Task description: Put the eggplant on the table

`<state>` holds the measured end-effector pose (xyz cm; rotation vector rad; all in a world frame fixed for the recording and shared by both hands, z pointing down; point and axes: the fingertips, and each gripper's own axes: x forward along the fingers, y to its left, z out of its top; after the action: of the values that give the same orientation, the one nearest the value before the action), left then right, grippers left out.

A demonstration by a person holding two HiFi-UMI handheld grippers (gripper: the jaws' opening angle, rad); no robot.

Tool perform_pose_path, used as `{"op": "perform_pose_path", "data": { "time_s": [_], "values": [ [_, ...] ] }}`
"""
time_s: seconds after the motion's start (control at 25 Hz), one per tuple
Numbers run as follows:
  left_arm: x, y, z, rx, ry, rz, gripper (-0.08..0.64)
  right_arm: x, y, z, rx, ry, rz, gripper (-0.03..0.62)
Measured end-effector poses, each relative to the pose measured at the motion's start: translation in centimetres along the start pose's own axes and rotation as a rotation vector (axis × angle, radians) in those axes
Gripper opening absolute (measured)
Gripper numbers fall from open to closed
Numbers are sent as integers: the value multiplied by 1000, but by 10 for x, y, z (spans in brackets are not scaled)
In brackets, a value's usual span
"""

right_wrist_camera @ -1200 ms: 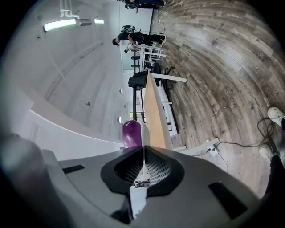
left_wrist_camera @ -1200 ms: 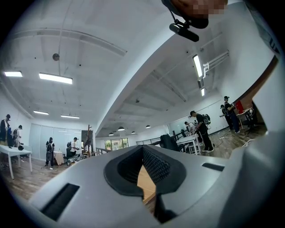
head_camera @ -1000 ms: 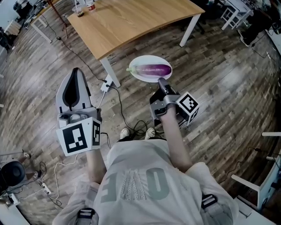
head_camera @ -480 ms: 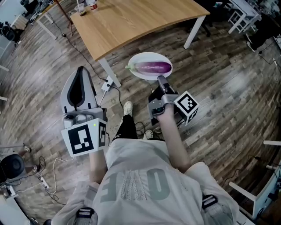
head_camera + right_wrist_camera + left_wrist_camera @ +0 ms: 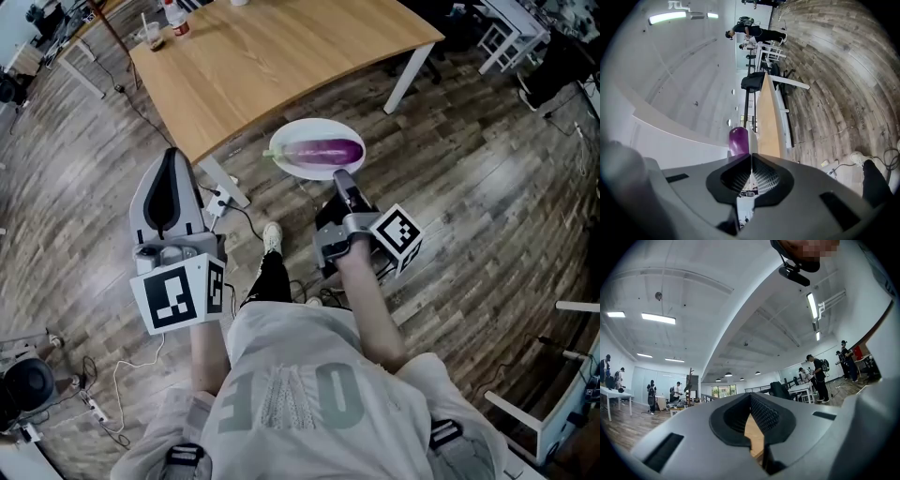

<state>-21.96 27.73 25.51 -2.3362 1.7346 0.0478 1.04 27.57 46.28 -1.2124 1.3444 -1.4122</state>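
A purple eggplant (image 5: 323,150) lies on a white plate (image 5: 292,166), held in the air just off the near edge of the wooden table (image 5: 272,47). My right gripper (image 5: 339,175) is shut on the plate's near rim. In the right gripper view the plate's rim (image 5: 751,138) runs edge-on out of the shut right gripper (image 5: 751,161), with the eggplant (image 5: 737,139) beside it and the table (image 5: 768,122) beyond. My left gripper (image 5: 172,153) is raised at the left, shut, with nothing in it. In the left gripper view the left gripper (image 5: 750,397) points upward at the ceiling.
A cup (image 5: 153,36) and a bottle (image 5: 174,17) stand at the table's far left corner. A white table leg (image 5: 214,171), a power strip (image 5: 219,199) and cables lie on the wood floor below. Chairs (image 5: 502,33) stand at the far right. People (image 5: 818,378) stand in the background.
The person has stepped toward the table, one foot forward. The plate with the eggplant stays in the right gripper, now nearer the table's edge. The left gripper is held much the same.
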Motion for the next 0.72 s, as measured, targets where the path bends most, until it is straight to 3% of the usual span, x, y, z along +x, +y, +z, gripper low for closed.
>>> {"op": "perform_pose_path", "data": {
  "time_s": [0.72],
  "values": [
    [174,97,-29,-3,-22,-15,8,184,38,15,-18,-43,8,25]
  ]
}}
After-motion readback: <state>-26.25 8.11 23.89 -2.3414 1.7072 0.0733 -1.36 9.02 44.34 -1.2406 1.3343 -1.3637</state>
